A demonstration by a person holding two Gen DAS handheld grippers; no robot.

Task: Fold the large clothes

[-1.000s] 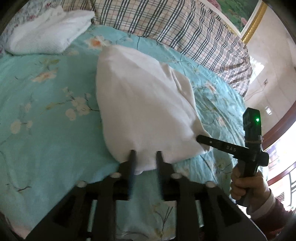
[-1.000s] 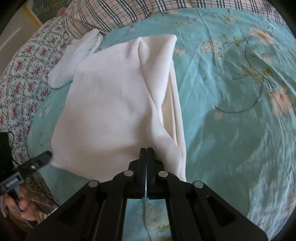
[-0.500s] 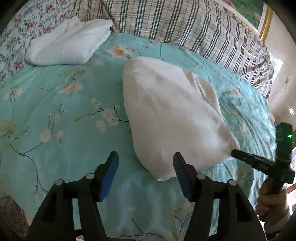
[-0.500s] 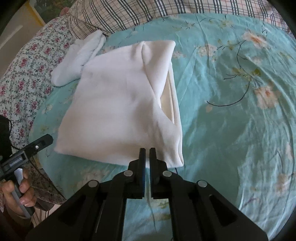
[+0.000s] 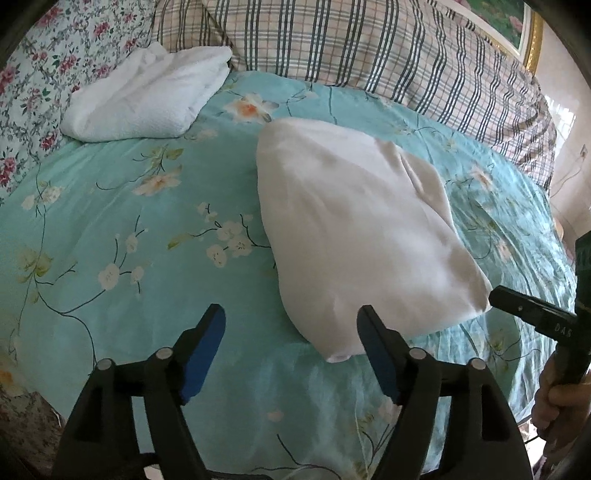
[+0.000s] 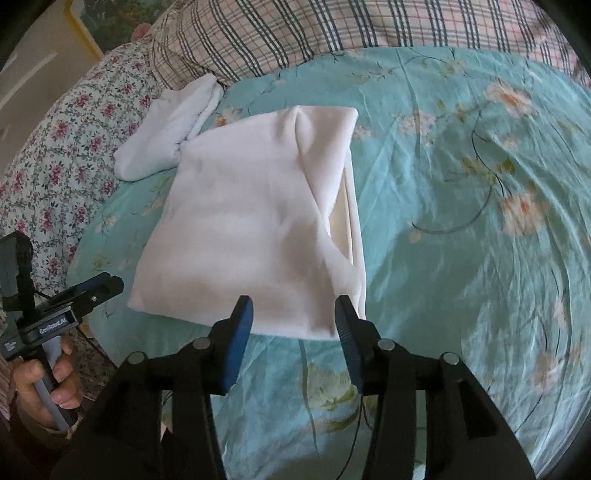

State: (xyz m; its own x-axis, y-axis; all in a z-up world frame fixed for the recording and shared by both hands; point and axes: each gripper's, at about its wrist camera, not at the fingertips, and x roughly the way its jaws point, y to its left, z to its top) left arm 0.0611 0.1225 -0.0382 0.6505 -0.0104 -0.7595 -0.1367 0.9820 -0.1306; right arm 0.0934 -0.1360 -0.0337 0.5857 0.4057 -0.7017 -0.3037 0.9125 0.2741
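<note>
Garment: a white garment [image 5: 354, 236] [image 6: 255, 229], folded into a thick, roughly rectangular bundle, lies flat on the bed sheet [image 5: 110, 221] [image 6: 461, 240] near the front edge of the bed.
Folds: in the right wrist view a flap overlaps along the bundle's right side, with a cream inner layer showing in the gap; a soft crease runs down from the far edge.
Left tongs: the left tongs [image 5: 291, 339] [image 6: 94, 288] are spread wide apart and hold nothing; in the left wrist view they hang just above the sheet at the near left corner of the garment, the right blue pad overlapping its edge in the picture; whether it touches, I cannot tell.
Right tongs: the right tongs [image 6: 293, 319] [image 5: 517, 306] are also apart and empty, framing the near right corner of the garment without gripping it.
Hands: a hand [image 6: 48, 373] grips the left handle; another hand [image 5: 557, 398] grips the right handle at the picture's edge.
Sheet: turquoise with a pale flower print.
Towel: a folded white towel [image 5: 147, 96] [image 6: 170, 129] lies at the far left corner, apart from the garment.
Pillows: plaid pillows [image 5: 369, 48] [image 6: 295, 33] line the head of the bed.
Floral cloth: a rose-patterned cloth [image 5: 33, 74] [image 6: 59, 155] covers the left side.
</note>
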